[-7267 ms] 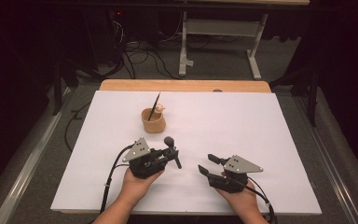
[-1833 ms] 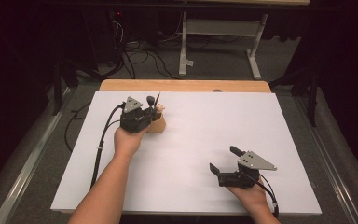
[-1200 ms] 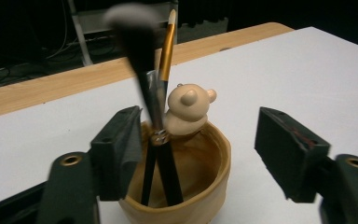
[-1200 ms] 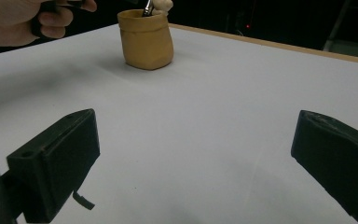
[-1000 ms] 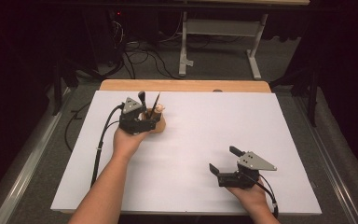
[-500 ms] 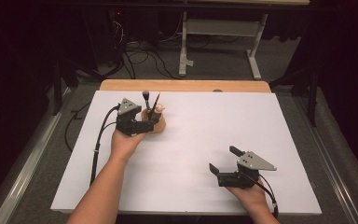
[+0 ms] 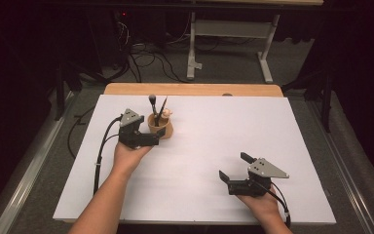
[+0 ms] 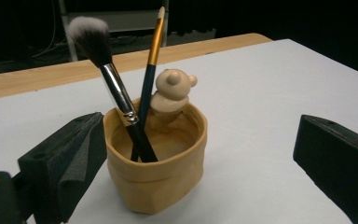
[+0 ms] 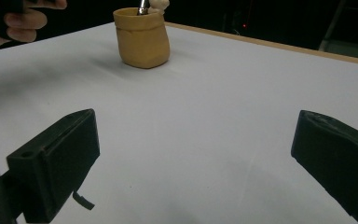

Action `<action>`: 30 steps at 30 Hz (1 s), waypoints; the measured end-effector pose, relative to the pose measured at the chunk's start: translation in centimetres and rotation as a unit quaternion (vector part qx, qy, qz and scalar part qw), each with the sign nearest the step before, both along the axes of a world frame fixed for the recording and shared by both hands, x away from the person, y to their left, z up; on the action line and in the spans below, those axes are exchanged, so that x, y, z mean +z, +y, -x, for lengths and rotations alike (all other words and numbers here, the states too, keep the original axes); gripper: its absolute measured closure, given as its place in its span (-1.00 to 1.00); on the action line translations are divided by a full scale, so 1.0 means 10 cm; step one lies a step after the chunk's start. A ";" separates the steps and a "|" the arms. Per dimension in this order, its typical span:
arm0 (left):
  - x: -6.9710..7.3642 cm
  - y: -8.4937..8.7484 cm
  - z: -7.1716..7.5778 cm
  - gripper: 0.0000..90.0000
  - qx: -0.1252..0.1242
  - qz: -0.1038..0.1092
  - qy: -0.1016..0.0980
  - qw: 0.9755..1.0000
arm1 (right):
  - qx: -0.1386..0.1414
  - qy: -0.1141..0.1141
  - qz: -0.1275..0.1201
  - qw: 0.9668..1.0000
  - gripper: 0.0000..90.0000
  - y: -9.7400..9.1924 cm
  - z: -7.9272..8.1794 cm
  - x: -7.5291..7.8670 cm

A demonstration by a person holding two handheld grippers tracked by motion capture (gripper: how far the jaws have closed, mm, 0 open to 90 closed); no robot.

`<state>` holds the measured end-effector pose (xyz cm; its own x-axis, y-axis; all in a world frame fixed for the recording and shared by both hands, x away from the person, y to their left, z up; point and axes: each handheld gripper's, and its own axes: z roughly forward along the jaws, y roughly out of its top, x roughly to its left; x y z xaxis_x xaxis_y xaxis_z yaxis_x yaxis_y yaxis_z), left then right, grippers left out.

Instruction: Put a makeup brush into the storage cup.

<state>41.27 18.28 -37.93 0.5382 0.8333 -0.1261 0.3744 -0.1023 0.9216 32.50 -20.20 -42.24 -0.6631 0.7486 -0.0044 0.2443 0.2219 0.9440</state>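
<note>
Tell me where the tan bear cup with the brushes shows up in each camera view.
High view: the cup sits upper left of centre, beside the left gripper.
Left gripper view: centre, between the open jaws.
Right gripper view: top, left of centre.
Shared landmark: the white table.

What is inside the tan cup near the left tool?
Inside the tan cup stand a fluffy makeup brush and a thin paint brush, both leaning. A small bear figure rises at its far rim. The wall hides the handles' lower ends and the bear's base.
</note>
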 end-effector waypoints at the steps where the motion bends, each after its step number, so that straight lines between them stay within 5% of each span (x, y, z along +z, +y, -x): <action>1: 0.00 0.00 0.02 -0.94 0.000 0.000 -0.003 1.000 | 0.001 -0.002 0.001 1.000 -0.95 0.00 0.00 0.00; 4: -0.01 0.01 0.08 -0.95 -0.003 0.006 -0.005 1.000 | 0.000 -0.001 0.001 1.000 -0.95 -0.01 0.00 0.00; 10: -0.06 0.00 0.19 -0.95 -0.013 -0.018 -0.003 1.000 | -0.002 -0.001 0.000 1.000 -0.95 -0.02 0.00 0.02; 30: -0.13 -0.07 0.75 -0.97 -0.062 -0.008 -0.017 0.998 | -0.012 -0.011 -0.010 1.000 -0.95 -0.10 0.02 0.08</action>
<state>33.80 17.58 -39.25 0.6410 0.7618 -0.0936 0.3268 -0.1606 0.9314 32.26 -21.15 -41.40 -0.6445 0.7646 -0.0026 0.2289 0.1963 0.9535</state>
